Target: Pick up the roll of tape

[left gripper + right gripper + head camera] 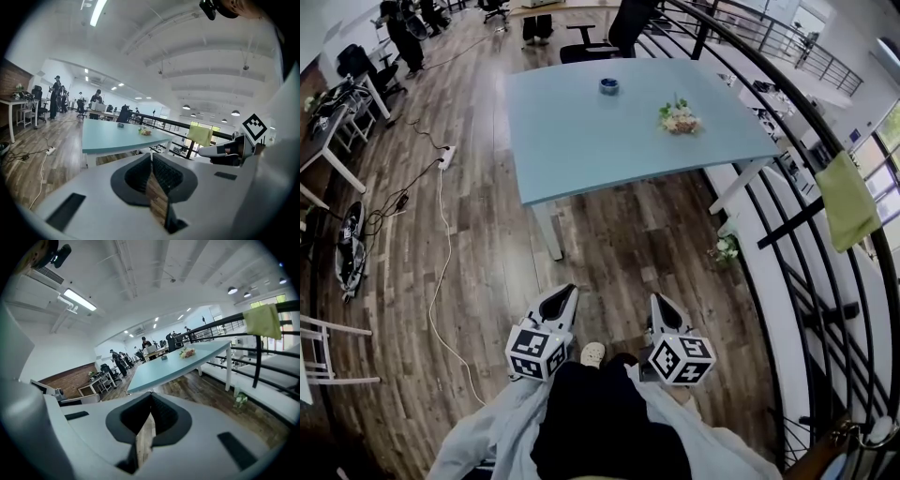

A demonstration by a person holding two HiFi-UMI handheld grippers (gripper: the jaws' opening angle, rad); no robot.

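Standing short of the worktop [581,150], left hand-held gripper [569,291] and right hand-held gripper [657,300] are closed, empty; tape [608,85] lies untouched on it; pickup pending.

One table [581,141] — one tape roll [608,86]

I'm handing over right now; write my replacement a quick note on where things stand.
Left tongs: shut, empty, low over the wooden floor.
Right tongs: the same, alongside.
Small dark blue roll of tape: far side of the pale blue rectangular table, left of a small flower bunch, untouched.
Done: nothing yet.
Left: approach the table, open one pair, grip the roll, lift.
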